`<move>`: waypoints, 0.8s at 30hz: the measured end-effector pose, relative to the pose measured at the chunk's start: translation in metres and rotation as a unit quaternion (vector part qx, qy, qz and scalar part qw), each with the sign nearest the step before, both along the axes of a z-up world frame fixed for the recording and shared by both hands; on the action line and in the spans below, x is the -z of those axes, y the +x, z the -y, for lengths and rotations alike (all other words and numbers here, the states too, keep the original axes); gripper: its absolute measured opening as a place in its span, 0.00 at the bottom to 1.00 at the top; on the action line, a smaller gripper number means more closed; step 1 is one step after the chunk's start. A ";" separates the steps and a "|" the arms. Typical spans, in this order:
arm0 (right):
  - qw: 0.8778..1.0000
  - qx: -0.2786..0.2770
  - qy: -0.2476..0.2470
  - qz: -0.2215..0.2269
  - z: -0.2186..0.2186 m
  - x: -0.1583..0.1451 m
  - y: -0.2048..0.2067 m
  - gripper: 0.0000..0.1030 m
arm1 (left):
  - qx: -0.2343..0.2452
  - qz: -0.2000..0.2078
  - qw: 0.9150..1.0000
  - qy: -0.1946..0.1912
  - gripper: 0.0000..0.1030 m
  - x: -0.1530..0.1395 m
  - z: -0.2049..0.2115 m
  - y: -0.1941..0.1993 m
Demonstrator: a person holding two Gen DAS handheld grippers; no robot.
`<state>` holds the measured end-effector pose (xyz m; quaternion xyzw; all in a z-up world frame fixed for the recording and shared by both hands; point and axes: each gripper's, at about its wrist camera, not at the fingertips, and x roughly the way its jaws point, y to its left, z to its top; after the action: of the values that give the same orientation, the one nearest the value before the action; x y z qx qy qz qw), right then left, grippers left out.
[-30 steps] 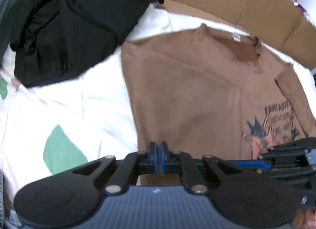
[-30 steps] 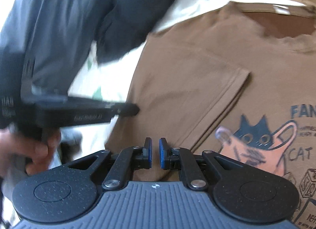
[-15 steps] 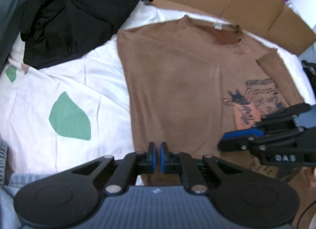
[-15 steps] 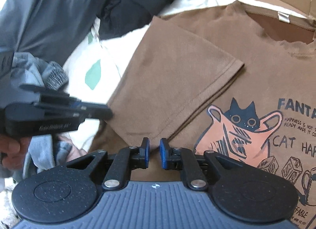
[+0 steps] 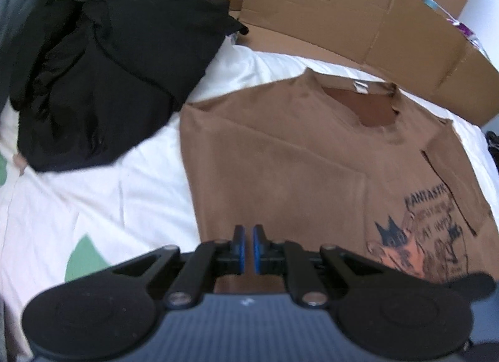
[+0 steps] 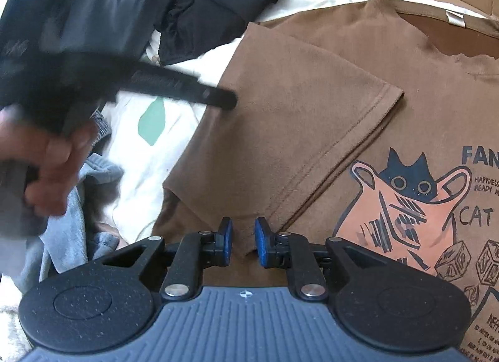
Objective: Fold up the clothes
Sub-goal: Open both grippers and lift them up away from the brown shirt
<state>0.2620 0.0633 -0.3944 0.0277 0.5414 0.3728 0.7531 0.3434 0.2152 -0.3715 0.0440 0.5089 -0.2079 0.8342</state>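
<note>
- While I hold both tools low over the bed, the brown short-sleeved cotton T-shirt with a cat print (image 5: 280, 168) lies flat on the white sheet with green leaf shapes (image 5: 93, 193), collar towards the flattened brown cardboard (image 5: 343, 18).
- One sleeve is folded inward over the chest (image 6: 296, 131) — its hem runs diagonally beside the orange print.
- My left gripper (image 5: 246, 249) has its blue pads nearly together with a thin gap, holding nothing, just above the shirt's folded side.
- My right gripper (image 6: 243, 242) stands a little open, a fabric corner between the pads, not clamped.
- From the right wrist camera, my left hand (image 6: 46, 159) shows blurred.
- A heap of black clothes (image 5: 103, 81) sits beside the shirt's shoulder.
</note>
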 end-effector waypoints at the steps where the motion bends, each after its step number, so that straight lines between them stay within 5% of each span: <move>1: 1.000 0.004 0.004 -0.004 0.002 0.002 0.001 0.21 | 0.000 0.000 1.000 0.003 0.05 0.003 0.001 0.005; 16: 0.999 0.000 0.006 -0.039 0.015 0.004 0.008 0.21 | -0.064 -0.025 0.998 -0.004 0.05 0.011 0.001 0.060; 21: 0.999 0.028 -0.004 -0.022 0.035 -0.019 0.024 0.22 | -0.052 -0.036 0.998 -0.013 0.37 -0.006 0.006 0.059; 24: 0.999 0.041 -0.007 -0.008 0.050 -0.041 0.033 0.28 | -0.044 -0.028 0.999 -0.003 0.42 -0.024 0.009 0.053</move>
<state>0.2949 0.0130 -0.3534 0.0477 0.5483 0.3371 0.7638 0.3967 0.2065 -0.3475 0.0129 0.5329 -0.1736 0.8281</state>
